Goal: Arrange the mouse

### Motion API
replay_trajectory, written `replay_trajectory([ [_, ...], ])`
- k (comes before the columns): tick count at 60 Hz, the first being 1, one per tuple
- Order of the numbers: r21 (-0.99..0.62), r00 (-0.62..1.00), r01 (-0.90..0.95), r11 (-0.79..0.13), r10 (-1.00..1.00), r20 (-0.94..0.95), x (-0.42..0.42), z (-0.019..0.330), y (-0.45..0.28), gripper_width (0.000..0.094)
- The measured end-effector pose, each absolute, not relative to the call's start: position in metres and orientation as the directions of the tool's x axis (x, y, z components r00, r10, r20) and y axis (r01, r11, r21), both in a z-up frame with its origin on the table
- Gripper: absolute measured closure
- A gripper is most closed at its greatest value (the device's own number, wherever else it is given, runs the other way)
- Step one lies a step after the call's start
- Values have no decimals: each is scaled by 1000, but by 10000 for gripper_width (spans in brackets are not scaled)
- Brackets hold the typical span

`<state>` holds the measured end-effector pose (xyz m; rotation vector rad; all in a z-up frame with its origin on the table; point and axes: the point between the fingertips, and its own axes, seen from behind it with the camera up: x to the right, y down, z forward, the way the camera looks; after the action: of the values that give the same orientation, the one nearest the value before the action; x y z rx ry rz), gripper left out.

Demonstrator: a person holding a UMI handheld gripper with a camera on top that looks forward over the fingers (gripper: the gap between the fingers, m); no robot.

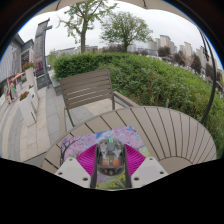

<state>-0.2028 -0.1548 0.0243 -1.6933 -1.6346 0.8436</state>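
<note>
Clamped between the two magenta pads (pixel 88 160) of the handheld gripper (pixel 111 165): a mouse (pixel 111 153), pressed on from both sides by the fingers. Held just above a colourful mouse mat (pixel 72 145) lying on a round slatted wooden table (pixel 170 130), outdoors. Beyond the table, a wooden chair (pixel 88 90) on a paved terrace (pixel 25 125), backed by a long green hedge (pixel 150 75). Further off, trees (pixel 125 25), pale buildings (pixel 175 48) and an overcast sky.
</note>
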Motion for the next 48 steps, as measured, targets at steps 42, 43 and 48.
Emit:
replay_trajectory([
  [42,-719,105,693,-50,994,32,17,160,-90,88],
  [43,-719,109,694,-52,994,33,28,164,-86,87],
  [48,-727,112,685,-43,993,47,75,185,-68,86],
])
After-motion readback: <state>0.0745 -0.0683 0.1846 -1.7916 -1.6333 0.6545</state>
